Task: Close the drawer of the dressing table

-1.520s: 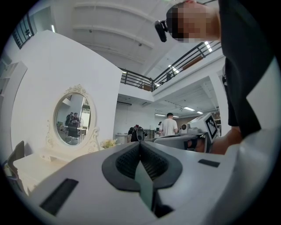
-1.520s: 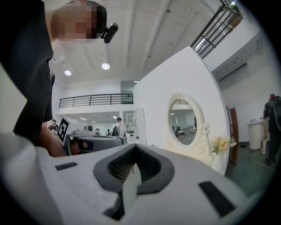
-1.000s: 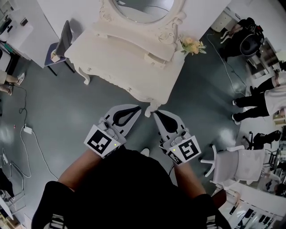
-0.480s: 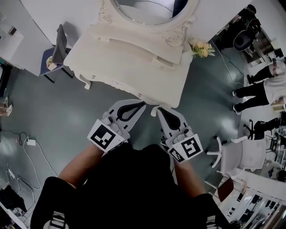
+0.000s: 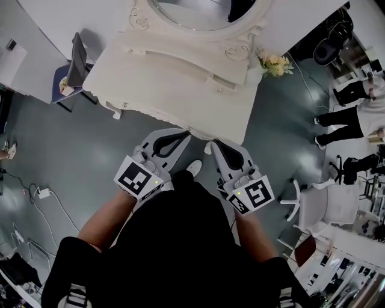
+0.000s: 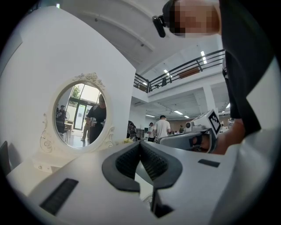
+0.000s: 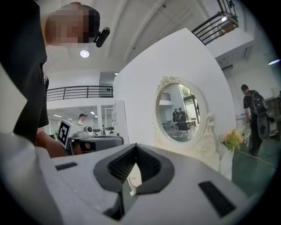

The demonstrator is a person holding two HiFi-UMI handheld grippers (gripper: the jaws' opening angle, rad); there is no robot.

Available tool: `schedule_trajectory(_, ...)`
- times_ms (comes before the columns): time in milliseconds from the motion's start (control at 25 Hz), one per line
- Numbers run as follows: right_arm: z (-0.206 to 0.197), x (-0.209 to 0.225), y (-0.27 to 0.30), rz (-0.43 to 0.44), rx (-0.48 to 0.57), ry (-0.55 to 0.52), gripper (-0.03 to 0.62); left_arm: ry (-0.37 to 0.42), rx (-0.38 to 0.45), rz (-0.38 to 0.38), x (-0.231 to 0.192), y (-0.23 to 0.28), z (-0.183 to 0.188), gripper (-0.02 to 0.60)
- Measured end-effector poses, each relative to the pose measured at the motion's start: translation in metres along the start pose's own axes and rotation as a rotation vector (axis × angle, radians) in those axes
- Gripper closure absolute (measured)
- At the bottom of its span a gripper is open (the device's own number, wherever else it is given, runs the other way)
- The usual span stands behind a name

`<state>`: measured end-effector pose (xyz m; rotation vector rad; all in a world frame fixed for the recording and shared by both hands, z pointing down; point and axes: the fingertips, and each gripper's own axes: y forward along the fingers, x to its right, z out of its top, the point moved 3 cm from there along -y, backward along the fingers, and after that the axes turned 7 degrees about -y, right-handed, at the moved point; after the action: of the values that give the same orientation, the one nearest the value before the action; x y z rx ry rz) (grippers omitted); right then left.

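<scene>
Dressing table (image 5: 174, 84) fills the upper middle of the head view, cream-white with carved edges, and everything else is placed around it. An oval mirror (image 5: 192, 12) rises along its back edge. Below the mirror a raised shelf runs across the tabletop. In that shelf, toward the table's right end, sits a small drawer (image 5: 227, 79) with a knob. It seems to jut slightly forward of the shelf face, though from above that is uncertain.

The left gripper (image 5: 186, 135) and right gripper (image 5: 214, 145) are side by side at the table's front edge, both pointing toward it. Whether either tip touches the rim cannot be told. In its own view the left gripper (image 6: 140, 143) has its dark ribbed pads together at the tips, with nothing between them. The right gripper (image 7: 135, 146) is likewise closed and empty.

A bunch of pale yellow flowers (image 5: 275, 64) stands just off the table's right corner. A dark chair with a blue seat (image 5: 73, 63) stands off the table's left end. A white swivel chair (image 5: 328, 207) is well off to the right of the table, in front of it. A white shoe (image 5: 194, 167) shows on the grey floor just in front of the table.
</scene>
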<state>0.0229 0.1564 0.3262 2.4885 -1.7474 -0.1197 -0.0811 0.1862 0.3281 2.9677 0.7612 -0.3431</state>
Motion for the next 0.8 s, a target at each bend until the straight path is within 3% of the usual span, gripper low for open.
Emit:
schedule_trajectory(400,-0.006,0.066,0.021,0.017,0.003,0.006,0.592,0.011,-0.058,0.049,-0.033,0.052,0.000,0.586)
schedule_trajectory(800,-0.004,0.141,0.023,0.017,0.019,0.006,0.592,0.011,-0.059,0.040,-0.045,0.125,0.005,0.586)
